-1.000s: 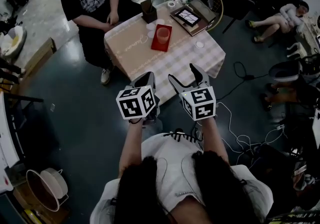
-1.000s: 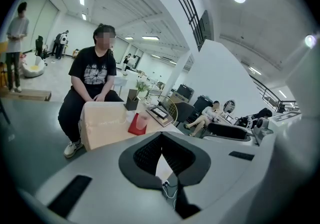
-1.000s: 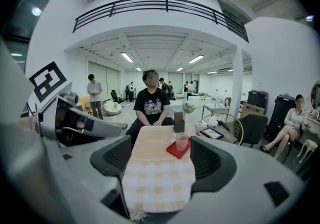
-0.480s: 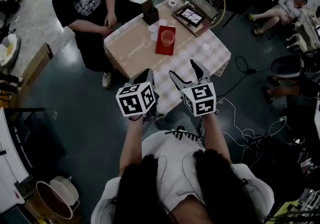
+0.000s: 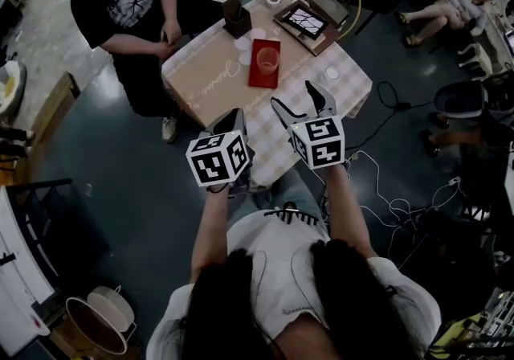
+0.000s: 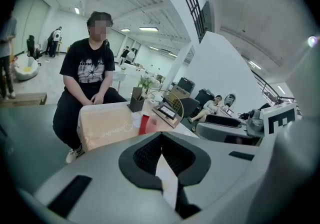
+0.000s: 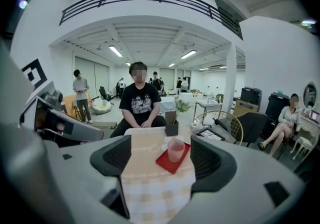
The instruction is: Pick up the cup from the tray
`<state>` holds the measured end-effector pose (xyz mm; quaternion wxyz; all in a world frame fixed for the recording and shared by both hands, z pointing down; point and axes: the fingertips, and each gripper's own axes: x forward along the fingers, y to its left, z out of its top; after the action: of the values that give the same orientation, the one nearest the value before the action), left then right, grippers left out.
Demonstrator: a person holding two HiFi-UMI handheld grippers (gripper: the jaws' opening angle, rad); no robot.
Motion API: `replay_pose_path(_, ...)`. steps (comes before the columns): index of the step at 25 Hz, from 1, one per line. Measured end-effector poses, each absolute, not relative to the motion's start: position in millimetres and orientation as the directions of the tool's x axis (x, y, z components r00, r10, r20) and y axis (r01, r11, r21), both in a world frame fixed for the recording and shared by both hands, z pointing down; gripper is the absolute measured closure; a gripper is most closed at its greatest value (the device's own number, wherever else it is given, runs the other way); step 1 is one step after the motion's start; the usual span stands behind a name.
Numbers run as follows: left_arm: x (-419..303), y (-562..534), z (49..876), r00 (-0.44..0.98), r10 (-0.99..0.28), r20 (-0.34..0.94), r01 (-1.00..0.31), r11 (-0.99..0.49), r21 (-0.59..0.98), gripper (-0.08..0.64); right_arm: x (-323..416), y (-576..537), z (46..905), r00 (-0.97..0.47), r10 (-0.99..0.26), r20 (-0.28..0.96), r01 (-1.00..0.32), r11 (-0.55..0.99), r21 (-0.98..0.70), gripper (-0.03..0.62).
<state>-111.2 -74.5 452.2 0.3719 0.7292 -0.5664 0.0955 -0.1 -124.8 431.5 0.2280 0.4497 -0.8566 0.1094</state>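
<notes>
Spread wide, empty: right gripper [image 5: 292,96]. Pressed together, empty: left gripper [image 5: 232,116]. Well short of cup [image 5: 267,59] on tray [image 5: 258,76]

cup [image 5: 268,59]: 1, pink, translucent, upright | standing on tray [image 5: 259,77] | tray: red, rectangular, flat

Seen from above: a person in a white short-sleeved top [image 5: 277,266], dark hair [image 5: 241,310] falling forward in two thick locks, a black-striped trim [image 5: 287,216] at the neckline. The grey left tool [image 5: 231,117] bears a cube [image 5: 217,159] of black-and-white square markers, and the grey right tool [image 5: 294,98] carries a matching one. Both tools end in black ribbed pads [image 7: 117,155].
</notes>
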Motion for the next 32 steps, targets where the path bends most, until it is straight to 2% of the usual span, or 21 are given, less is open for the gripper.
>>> replay_pose_path(5, -115.4, -98.7, 457.3, 0.323, -0.755, 0.571, -0.904, -0.066, 0.423, 0.554, -4.1, -156.2, 441.6, -0.495, -0.718, 0.49, -0.817, 0.576, 0.018, 0.228)
replay_pose_path(14, -126.9, -150.3, 477.3, 0.291, -0.74, 0.607, -0.909, -0.014, 0.418, 0.554, -24.0, -213.4, 481.5, -0.504, -0.651, 0.568, -0.783, 0.622, 0.019, 0.199)
replay_pose_path(22, -128.1, -192.5, 499.5, 0.269, -0.71, 0.651, -0.914, 0.025, 0.406, 0.554, -34.3, -254.9, 538.8, -0.482, -0.54, 0.69, -0.749, 0.662, -0.005, 0.174)
replay_pose_path(32, -127.4, -225.7, 534.5, 0.259, -0.669, 0.697, -0.912, 0.068, 0.404, 0.554, -49.2, -288.1, 599.2, -0.475, -0.431, 0.767, -0.72, 0.691, -0.058, 0.167)
